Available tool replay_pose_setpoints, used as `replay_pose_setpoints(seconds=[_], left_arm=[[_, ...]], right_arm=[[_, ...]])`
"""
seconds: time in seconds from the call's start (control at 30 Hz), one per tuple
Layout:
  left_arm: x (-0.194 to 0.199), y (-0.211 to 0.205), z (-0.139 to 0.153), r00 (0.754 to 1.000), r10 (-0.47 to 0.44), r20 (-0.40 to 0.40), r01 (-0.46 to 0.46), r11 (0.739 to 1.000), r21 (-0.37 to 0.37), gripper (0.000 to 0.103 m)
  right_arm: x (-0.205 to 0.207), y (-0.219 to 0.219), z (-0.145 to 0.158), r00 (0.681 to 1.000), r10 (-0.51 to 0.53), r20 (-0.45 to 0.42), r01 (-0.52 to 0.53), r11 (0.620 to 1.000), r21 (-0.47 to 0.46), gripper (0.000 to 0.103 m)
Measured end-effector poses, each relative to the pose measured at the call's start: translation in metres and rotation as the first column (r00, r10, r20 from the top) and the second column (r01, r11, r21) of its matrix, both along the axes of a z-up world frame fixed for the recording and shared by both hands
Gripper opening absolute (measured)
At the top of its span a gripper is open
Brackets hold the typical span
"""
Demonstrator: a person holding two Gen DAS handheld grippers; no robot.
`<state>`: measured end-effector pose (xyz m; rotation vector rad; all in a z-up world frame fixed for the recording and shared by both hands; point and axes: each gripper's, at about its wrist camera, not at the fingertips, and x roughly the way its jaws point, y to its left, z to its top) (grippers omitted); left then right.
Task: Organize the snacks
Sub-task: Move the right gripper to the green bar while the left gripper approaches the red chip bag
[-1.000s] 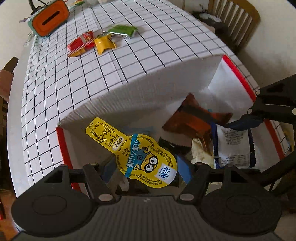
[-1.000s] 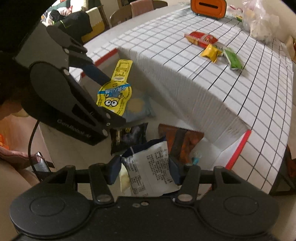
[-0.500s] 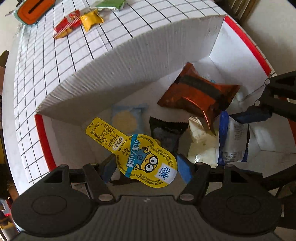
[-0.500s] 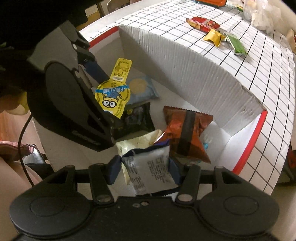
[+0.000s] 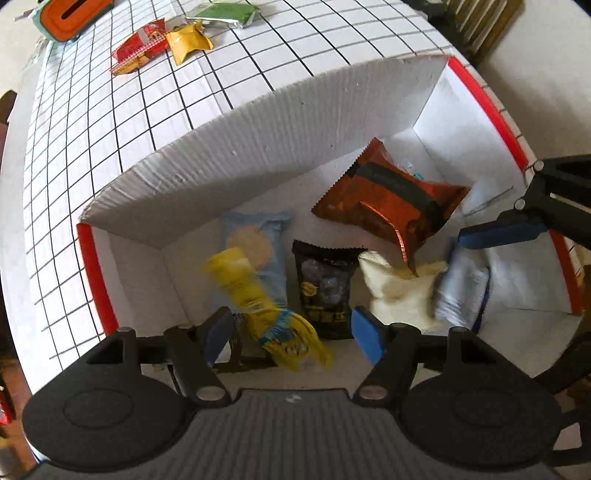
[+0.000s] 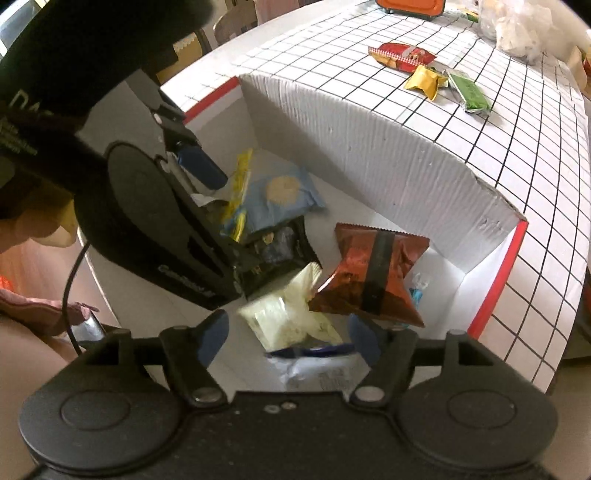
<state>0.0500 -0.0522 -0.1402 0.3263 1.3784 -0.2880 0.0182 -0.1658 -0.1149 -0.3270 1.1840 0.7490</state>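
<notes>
Both my claws hang over the white box (image 5: 258, 122) with red edges, which sits on the checked cloth (image 5: 110, 110).

Left claw (image 5: 291, 332): pads spread wide, pressing on nothing. The yellow pouch (image 5: 258, 295) lies between them, blurred, its top end over the pale blue packet (image 5: 255, 251). Whether it touches the box floor I cannot tell. In the right view the same pouch (image 6: 240, 192) shows edge-on, just beside the left claw's blue pad.

Right claw (image 6: 288, 339): jaws opening. The white-and-blue packet (image 6: 317, 365) sits between the pads, blurred, with a gap on each side; nothing gripped. In the left view this packet (image 5: 461, 288) is just below the right claw's blue finger (image 5: 498, 232), near the box's right wall.

In the box, left view:
- pale blue packet, towards the left
- black packet (image 5: 325, 291), just beside it
- cream packet (image 5: 395, 288), right of the black one and touching the white-and-blue packet
- brown foil bag (image 5: 388, 199), near the far wall, 1 corner over the cream packet

On the cloth beyond the box: 3 snacks close together, red (image 5: 136, 48), yellow (image 5: 186, 42), green (image 5: 221, 14). An orange box (image 5: 70, 14) sits at the far edge.
</notes>
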Motion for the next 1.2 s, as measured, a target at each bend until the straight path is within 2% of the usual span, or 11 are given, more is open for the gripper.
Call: replay_pose_setpoints(seconds=[0.23,0.4,0.57,0.77,0.97,1.2], left_arm=[[0.002,0.012,0.025,0.998,0.03,0.049,-0.028,0.999,-0.046,0.075],[0.005,0.017,0.051,0.99,0.05,0.134,-0.041,0.997,-0.064,0.081],[0.012,0.027,0.075,0.972,0.097,0.214,-0.079,0.993,-0.089,0.081],[0.027,0.037,0.105,0.934,0.15,0.325,-0.117,0.986,-0.119,0.085],[0.057,0.05,0.117,0.918,0.189,0.349,-0.15,0.979,-0.138,0.085],[0.101,0.071,0.125,0.899,0.266,0.347,-0.22,0.961,-0.167,0.085]], right_arm=[[0.003,-0.007,0.028,0.999,-0.016,0.051,0.013,0.999,0.052,0.081],[0.01,-0.014,0.051,0.994,-0.044,0.098,0.035,0.995,0.088,0.086],[0.022,-0.018,0.07,0.986,-0.088,0.141,0.071,0.99,0.12,0.092],[0.04,-0.021,0.091,0.968,-0.143,0.208,0.112,0.982,0.153,0.097],[0.071,-0.023,0.104,0.946,-0.199,0.254,0.158,0.972,0.173,0.099],[0.111,-0.02,0.105,0.931,-0.23,0.285,0.19,0.968,0.162,0.099]])
